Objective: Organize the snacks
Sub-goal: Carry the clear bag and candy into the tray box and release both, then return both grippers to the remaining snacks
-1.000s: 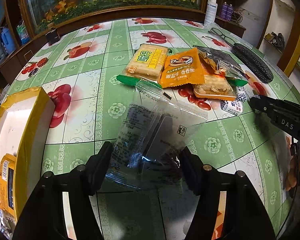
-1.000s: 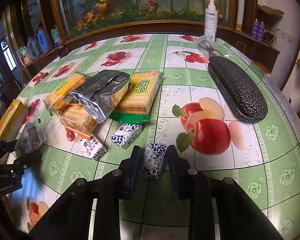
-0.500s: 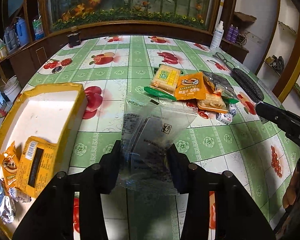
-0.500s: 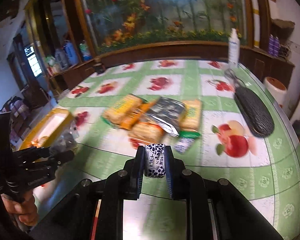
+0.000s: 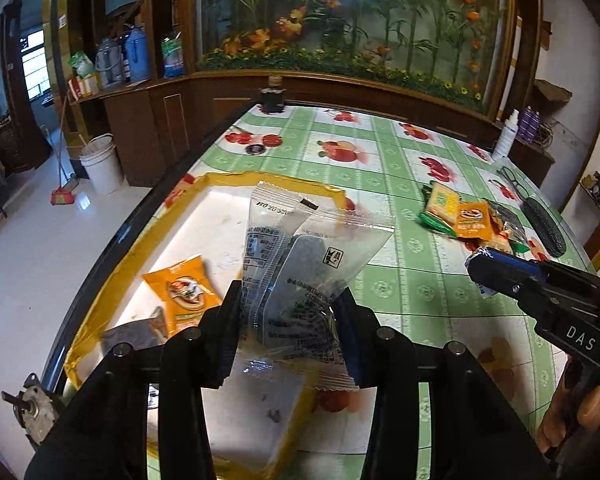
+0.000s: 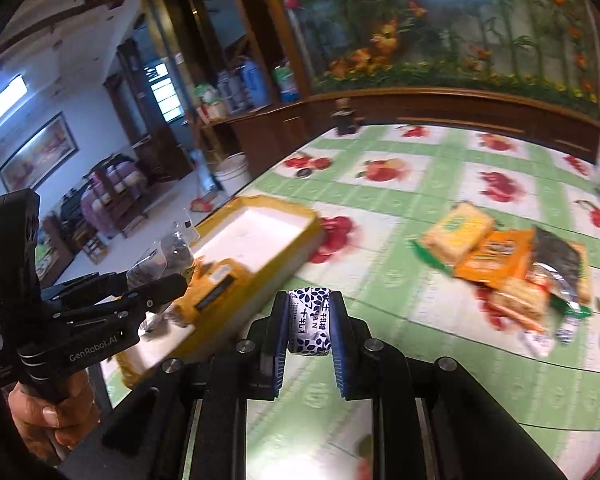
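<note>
My left claw (image 5: 288, 320) pinches a clear packet (image 5: 300, 264), now carried off the counter (image 5: 412, 280) and hanging over the yellow box (image 5: 220, 184), where an orange pack (image 5: 182, 290) already lies. My right claw (image 6: 309, 322), pressed tight on a small candy (image 6: 310, 320), has lifted too and trails toward the box. The pile (image 6: 508, 264) stays behind; both drops look imminent.

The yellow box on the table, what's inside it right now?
Inside the yellow box: an orange snack packet and a dark grey packet on its white floor. The clear packet held in the left gripper covers part of the floor, so more may lie hidden there.
</note>
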The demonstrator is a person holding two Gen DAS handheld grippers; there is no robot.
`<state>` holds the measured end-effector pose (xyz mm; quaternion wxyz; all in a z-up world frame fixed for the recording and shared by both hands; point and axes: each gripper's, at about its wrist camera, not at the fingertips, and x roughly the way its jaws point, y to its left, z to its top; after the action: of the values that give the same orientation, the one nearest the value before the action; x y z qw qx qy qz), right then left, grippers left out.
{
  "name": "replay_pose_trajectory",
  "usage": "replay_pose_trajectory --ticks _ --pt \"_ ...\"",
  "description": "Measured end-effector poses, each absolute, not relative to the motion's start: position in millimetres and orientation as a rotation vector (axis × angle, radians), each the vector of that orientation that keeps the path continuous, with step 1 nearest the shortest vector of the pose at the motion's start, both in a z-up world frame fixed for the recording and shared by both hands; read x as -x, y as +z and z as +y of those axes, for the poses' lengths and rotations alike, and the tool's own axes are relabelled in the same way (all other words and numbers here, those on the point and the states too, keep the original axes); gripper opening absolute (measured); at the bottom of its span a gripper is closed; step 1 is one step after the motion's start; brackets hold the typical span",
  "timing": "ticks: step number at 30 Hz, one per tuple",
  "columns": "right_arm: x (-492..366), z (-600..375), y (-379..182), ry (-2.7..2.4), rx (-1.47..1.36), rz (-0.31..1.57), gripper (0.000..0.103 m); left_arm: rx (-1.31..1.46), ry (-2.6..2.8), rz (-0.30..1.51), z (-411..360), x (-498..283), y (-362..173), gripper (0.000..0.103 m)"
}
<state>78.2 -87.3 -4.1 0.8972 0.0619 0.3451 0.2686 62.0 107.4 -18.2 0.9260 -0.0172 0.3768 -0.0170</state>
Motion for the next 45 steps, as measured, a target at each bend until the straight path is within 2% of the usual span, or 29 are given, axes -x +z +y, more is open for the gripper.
replay_pose_trajectory --ticks 9,25,30,32,34,35,42,45 --pt "-94 -18 -6 0.702 -0.133 0.739 0.019 0.087 0.086 0.779 162 -59 -27 0.042" --pt "-153 47 -43 0.704 -0.089 0.827 0.019 0.062 0.112 0.86 165 -78 -61 0.043" --pt "-155 47 -48 0.688 -0.075 0.833 0.024 0.047 0.133 0.855 166 -77 -60 0.056" --pt "-156 45 -48 0.687 -0.081 0.834 0.032 0.03 0.163 0.843 167 -75 -57 0.069" --pt "-155 42 -47 0.683 -0.085 0.828 0.038 0.027 0.179 0.832 168 -74 -54 0.076" --pt "-155 41 -46 0.682 -0.085 0.825 0.042 0.033 0.181 0.827 169 -72 -52 0.076" --pt "-144 10 -34 0.651 -0.127 0.785 0.044 0.021 0.169 0.802 159 -69 -40 0.076" --pt "-138 -12 -30 0.63 -0.158 0.77 0.051 0.01 0.143 0.795 145 -70 -36 0.076"
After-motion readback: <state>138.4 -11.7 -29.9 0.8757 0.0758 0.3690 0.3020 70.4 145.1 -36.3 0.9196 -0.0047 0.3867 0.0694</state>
